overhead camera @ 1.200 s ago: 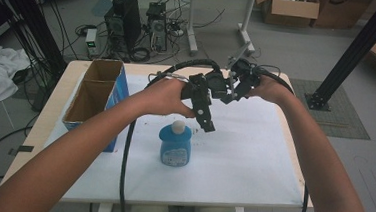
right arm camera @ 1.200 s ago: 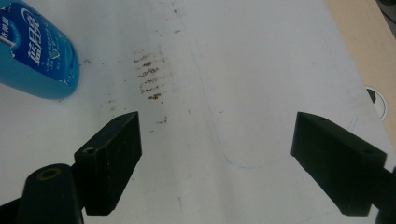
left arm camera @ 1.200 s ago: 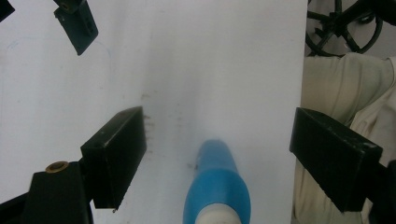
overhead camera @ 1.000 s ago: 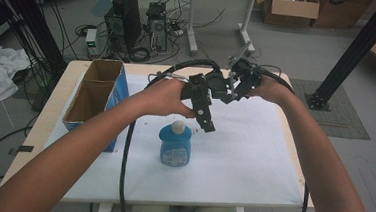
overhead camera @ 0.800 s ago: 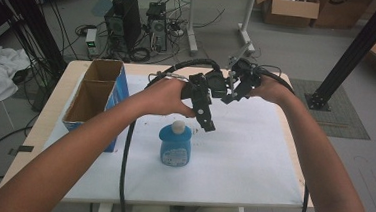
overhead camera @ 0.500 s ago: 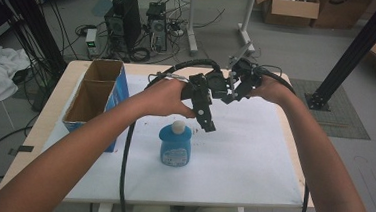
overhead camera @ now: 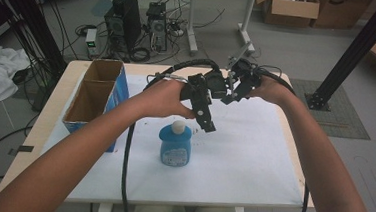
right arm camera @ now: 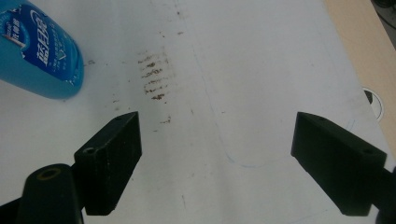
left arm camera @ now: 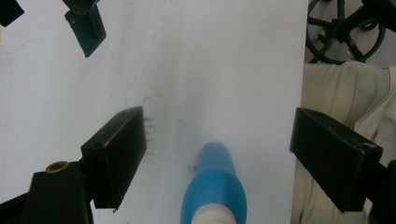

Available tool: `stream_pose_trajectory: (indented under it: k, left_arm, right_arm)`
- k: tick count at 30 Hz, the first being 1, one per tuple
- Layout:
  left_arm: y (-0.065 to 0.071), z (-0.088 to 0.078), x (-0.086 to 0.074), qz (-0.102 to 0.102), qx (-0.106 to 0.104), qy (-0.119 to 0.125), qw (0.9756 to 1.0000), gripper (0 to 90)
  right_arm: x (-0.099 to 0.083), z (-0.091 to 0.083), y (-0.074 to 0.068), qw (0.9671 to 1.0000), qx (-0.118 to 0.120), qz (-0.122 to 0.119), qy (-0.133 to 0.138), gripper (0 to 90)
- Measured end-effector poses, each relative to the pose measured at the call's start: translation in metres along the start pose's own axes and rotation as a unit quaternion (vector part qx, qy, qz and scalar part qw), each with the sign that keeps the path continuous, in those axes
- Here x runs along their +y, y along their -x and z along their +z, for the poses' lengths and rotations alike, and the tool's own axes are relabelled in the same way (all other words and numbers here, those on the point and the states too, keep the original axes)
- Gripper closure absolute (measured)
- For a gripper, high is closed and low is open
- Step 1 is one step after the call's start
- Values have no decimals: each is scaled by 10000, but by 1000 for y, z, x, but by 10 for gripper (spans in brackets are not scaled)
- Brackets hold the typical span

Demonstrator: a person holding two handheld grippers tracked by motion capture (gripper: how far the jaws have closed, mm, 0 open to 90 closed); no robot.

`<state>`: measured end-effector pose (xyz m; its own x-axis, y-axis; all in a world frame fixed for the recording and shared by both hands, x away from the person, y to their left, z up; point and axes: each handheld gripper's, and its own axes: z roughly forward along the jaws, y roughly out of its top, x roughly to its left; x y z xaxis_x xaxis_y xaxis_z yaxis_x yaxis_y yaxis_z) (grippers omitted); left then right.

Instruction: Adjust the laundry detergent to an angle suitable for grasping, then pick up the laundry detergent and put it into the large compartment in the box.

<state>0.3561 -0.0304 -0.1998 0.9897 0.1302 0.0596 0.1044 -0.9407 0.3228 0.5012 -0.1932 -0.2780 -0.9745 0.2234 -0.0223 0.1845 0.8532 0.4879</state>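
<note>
The blue plastic bottle with a white cap [overhead camera: 175,144] stands on the white sheet [overhead camera: 252,160], mid-table, with free space to its right. The left gripper [overhead camera: 206,123] hangs just above it, jaws wide. The right gripper [overhead camera: 231,96] hangs farther back, also wide.

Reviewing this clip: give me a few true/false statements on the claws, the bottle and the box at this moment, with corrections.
1. The blue bottle lies on the white sheet. True.
2. The left claw is shut on the bottle. False: its jaws stand wide open above the bottle, holding nothing.
3. The right claw is open. True.
4. The cardboard box stands at the table's right edge. False: it stands at the left side.
5. The bottle sits inside the box. False: it lies on the sheet, apart from the box.
</note>
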Motion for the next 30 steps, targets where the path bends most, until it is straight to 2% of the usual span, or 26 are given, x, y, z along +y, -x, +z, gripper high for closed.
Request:
stream_pose_trajectory:
  k: [7,16,18,21,22,23,24,27,30]
  left_arm:
    - [2,-2,0,-11,-1,15,10000,192]
    - [2,-6,-7,14,53,75,10000,190]
    - [2,-7,-11,-63,53,115,9999,188]
    - [2,-8,-15,38,97,109,9999,188]
    - [4,-8,-17,-41,60,153,9999,188]
    - [4,-8,-19,6,69,136,9999,188]
    - [5,-8,-23,-49,61,171,9998,188]
    - [5,-8,-27,-19,75,115,9999,187]
    - [6,-8,-34,-76,71,111,9999,187]
  right_arm:
    - [-1,-5,0,10000,-46,26,68,164]
    - [-1,-6,-2,10000,-75,32,16,163]
    - [-1,-5,-2,10000,-74,21,-14,162]
    - [-1,-5,-4,10000,-80,10,-32,162]
    - [0,-5,-5,10000,-86,8,-33,163]
    - [0,-6,-6,10000,-91,-2,-37,163]
    - [-1,-6,-6,10000,-90,7,-35,162]
    - [-1,-7,-7,9999,-88,-5,-59,164]
    - [-1,-8,-8,9999,-103,-3,-51,164]
